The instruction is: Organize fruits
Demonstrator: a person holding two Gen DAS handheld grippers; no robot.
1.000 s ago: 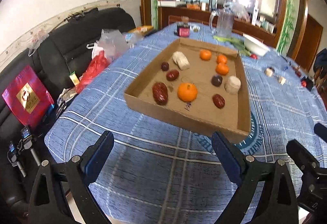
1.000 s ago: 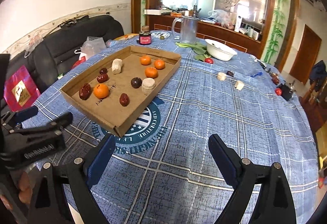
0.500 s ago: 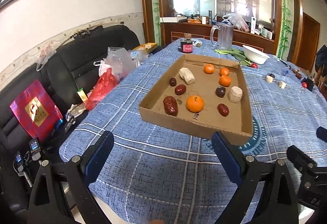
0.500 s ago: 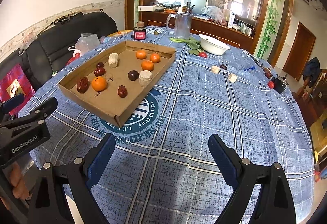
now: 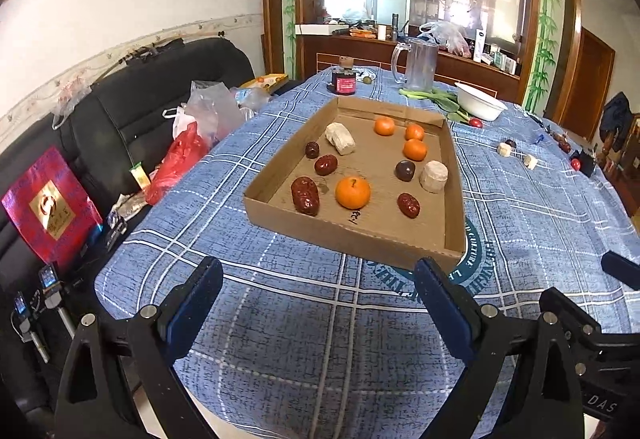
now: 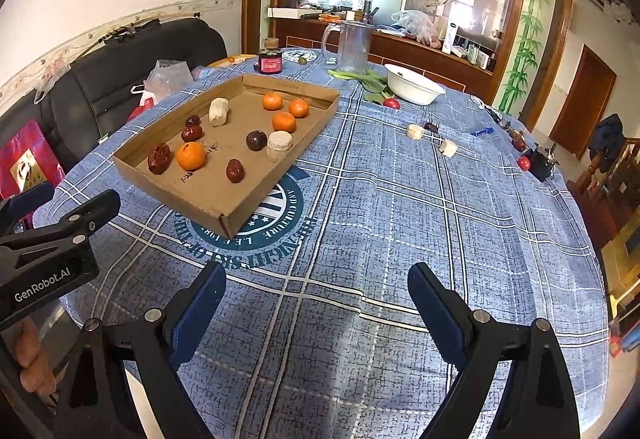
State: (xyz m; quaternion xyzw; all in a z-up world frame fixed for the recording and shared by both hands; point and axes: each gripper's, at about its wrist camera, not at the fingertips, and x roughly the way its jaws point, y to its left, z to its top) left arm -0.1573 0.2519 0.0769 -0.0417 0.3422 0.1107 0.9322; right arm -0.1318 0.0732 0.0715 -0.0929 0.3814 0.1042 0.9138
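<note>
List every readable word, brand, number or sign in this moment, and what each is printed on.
"GenRobot.AI": side of the left gripper, seen from the right wrist.
"DAS": partial lettering on the right gripper, seen from the left wrist; the rest is cut off.
Round emblem on the tablecloth: ring lettering upside down, not reliably readable.
Handwritten mark on the cardboard tray: illegible.
Red jar label: too small.

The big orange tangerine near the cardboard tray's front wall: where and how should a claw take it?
Grip the big round orange tangerine across its widest middle, coming from above. The shallow brown cardboard tray wall blocks a low approach, and a wrinkled dark red date sits close on its left, so place the fingers front and back.
</note>
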